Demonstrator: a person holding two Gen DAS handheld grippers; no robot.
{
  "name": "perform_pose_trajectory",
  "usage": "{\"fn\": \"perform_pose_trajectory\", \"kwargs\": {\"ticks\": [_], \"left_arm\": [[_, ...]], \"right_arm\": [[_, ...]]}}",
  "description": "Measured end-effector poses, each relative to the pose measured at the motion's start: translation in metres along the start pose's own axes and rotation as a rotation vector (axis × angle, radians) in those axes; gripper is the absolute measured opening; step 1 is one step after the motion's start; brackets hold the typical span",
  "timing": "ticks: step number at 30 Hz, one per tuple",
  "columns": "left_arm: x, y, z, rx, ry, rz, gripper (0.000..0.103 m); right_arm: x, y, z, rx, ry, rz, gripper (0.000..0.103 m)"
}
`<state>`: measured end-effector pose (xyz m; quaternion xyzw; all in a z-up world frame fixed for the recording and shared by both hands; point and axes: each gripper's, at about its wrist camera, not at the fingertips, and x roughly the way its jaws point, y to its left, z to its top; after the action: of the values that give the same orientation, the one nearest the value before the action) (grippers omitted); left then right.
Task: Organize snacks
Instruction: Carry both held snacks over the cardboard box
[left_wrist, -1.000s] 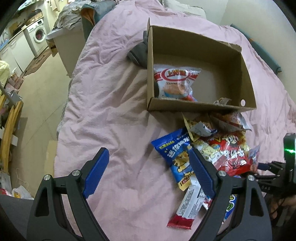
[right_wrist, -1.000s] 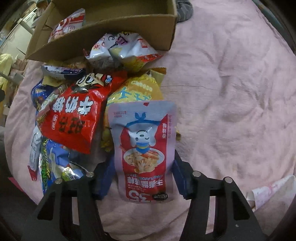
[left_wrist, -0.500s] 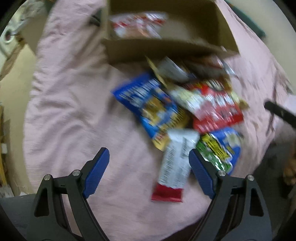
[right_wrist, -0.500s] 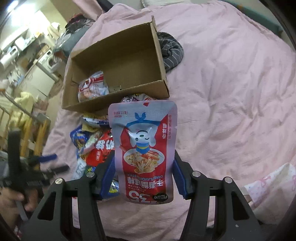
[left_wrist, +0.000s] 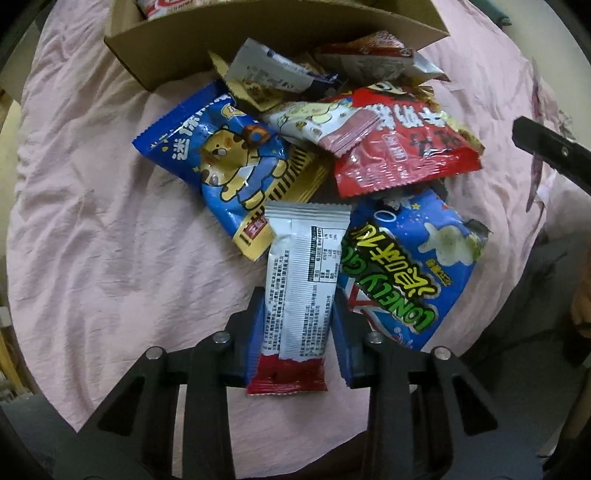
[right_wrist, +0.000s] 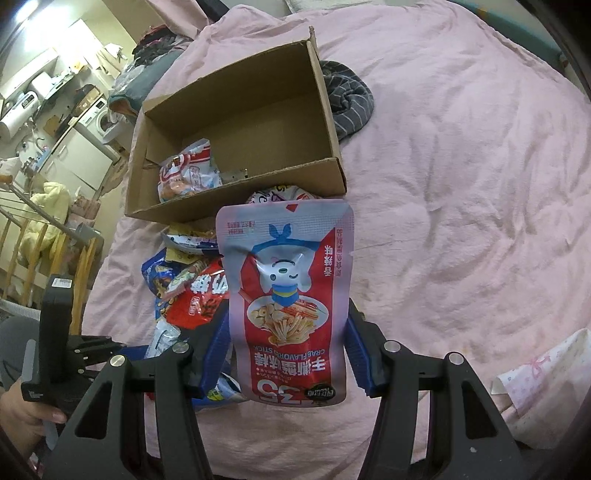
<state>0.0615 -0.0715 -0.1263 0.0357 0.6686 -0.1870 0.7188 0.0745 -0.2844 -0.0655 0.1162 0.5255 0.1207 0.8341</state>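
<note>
My left gripper (left_wrist: 298, 317) points down at a pile of snack bags on the pink bed cover. Its jaws are closing, and the blue pads press on the sides of a white packet with a red end (left_wrist: 306, 266). Around it lie a blue bear bag (left_wrist: 221, 158), a red bag (left_wrist: 399, 147) and a blue-and-green bag (left_wrist: 410, 258). My right gripper (right_wrist: 290, 350) is shut on a pink and red crab-stick pouch (right_wrist: 288, 280), held in the air in front of the open cardboard box (right_wrist: 236, 192). One red and white packet (right_wrist: 188, 173) lies inside the box.
The box's near wall (left_wrist: 258, 33) touches the back of the pile. A grey striped cloth (right_wrist: 347, 99) lies behind the box. The pink cover (right_wrist: 461, 184) stretches bare to the right. A wooden rail (right_wrist: 22, 240), a washing machine (right_wrist: 99, 118) and cabinets stand off the bed's left side.
The left gripper came down over the pile, tilted steeper, and its wide jaws closed onto the white packet. The right gripper lifted the pouch up off the pile, then held still.
</note>
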Motion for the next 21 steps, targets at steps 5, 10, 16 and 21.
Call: {"fn": "perform_pose_trajectory", "kwargs": {"ticks": [5, 10, 16, 21], "left_arm": [[-0.010, -0.003, -0.008, -0.016, -0.032, 0.018, 0.030], [-0.034, 0.003, -0.022, -0.045, -0.085, 0.093, 0.029], [-0.071, 0.029, -0.021, -0.152, -0.202, 0.162, 0.029], [-0.093, 0.046, -0.012, -0.256, -0.261, 0.166, 0.029]], "right_arm": [[0.000, 0.000, 0.001, 0.002, -0.003, 0.010, 0.059], [-0.009, 0.002, 0.003, 0.016, -0.039, 0.041, 0.059], [-0.018, 0.006, 0.003, -0.005, -0.073, 0.056, 0.059], [-0.020, 0.007, 0.005, -0.003, -0.089, 0.070, 0.059]]}}
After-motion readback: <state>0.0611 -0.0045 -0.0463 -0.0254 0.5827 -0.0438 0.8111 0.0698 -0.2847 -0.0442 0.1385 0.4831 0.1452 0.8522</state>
